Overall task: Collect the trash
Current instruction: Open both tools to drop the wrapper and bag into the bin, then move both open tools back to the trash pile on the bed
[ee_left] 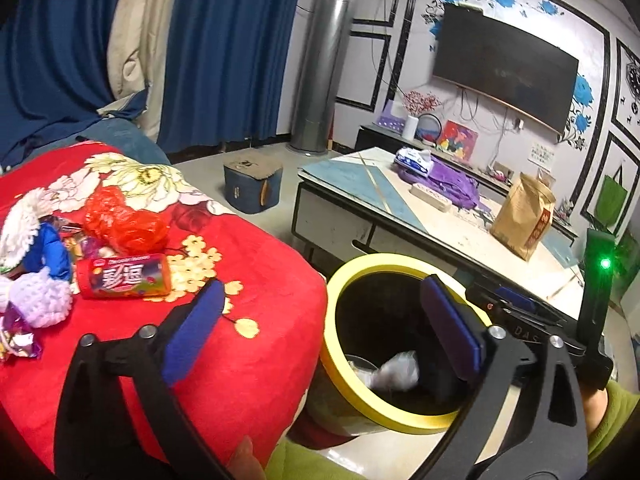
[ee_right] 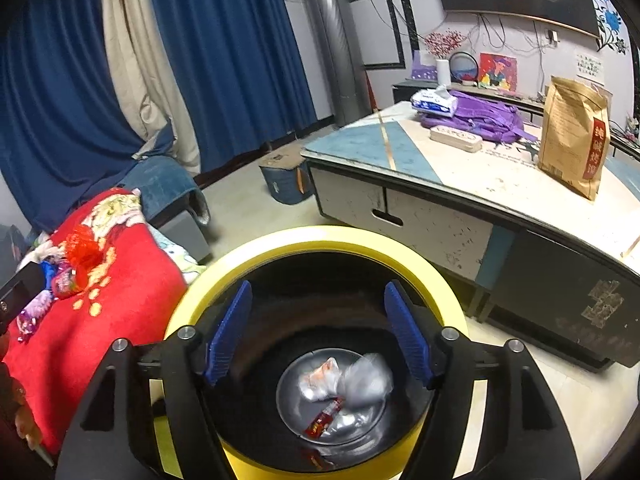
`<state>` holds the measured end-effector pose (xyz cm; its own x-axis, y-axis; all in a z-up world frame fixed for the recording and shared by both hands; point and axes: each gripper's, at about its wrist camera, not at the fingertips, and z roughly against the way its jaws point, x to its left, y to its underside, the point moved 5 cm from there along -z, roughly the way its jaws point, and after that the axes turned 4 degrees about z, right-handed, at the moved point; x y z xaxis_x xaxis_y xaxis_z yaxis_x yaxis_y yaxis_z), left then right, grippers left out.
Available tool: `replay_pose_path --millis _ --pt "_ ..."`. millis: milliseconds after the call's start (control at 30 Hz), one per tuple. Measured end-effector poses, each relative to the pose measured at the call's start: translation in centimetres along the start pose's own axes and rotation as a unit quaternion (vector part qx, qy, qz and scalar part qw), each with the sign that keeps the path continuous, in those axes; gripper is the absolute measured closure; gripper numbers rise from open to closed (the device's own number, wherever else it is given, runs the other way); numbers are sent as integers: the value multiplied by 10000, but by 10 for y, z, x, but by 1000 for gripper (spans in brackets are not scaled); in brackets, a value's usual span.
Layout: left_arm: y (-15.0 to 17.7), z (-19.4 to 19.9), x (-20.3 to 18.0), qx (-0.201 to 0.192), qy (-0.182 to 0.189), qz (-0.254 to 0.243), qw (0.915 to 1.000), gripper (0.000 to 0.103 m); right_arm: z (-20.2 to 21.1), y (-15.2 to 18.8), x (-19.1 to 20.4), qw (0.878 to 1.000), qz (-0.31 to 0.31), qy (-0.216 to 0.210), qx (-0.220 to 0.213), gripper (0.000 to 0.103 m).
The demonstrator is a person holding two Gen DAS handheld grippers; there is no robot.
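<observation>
A yellow-rimmed black bin (ee_right: 320, 236) stands between the red flowered blanket (ee_left: 248, 352) and the low table. My right gripper (ee_right: 319, 292) hangs open above the bin's mouth with nothing between its blue pads. At the bin's bottom lie crumpled clear plastic (ee_right: 366, 380) and a small red wrapper (ee_right: 324, 420). My left gripper (ee_left: 320, 292) is wide open and empty, one finger over the blanket and one over the bin rim (ee_left: 360, 268). On the blanket lie a red plastic bag (ee_left: 124, 220), a red candy tube (ee_left: 126, 278) and shiny wrappers (ee_left: 18, 338).
A low table (ee_right: 452, 184) to the right carries a brown paper bag (ee_right: 572, 140), a purple bag (ee_right: 488, 116) and a tissue pack (ee_right: 434, 102). A blue stool (ee_left: 252, 190) sits on the floor beyond. Crocheted pieces (ee_left: 40, 300) lie among the trash. Blue curtains hang behind.
</observation>
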<state>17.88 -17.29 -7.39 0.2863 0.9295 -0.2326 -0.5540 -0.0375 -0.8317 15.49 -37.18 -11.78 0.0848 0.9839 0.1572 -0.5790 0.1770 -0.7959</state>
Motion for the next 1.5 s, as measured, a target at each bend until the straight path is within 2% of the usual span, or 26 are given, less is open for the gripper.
replay_pose_path --millis 167,433,667,900,1200,1500 --pt "-5 12 4 -184 -70 -8 9998 11 10 -6 15 9996 154 -188 -172 34" --pt "-14 33 20 -490 -280 70 9984 11 24 -14 49 9968 309 -707 -204 34" --pt "-23 51 48 -708 -598 339 9951 11 31 -13 86 9922 693 -1013 -199 34" --pt "-31 71 66 -1022 -918 321 9900 11 36 -16 122 9850 1011 -1383 -187 34" --pt "-39 92 99 -1254 -1236 548 9829 11 37 -10 195 9643 1750 -1985 -74 34" --pt "-44 109 146 -1394 -1574 977 9728 11 32 -7 257 9449 2167 -2452 6 34"
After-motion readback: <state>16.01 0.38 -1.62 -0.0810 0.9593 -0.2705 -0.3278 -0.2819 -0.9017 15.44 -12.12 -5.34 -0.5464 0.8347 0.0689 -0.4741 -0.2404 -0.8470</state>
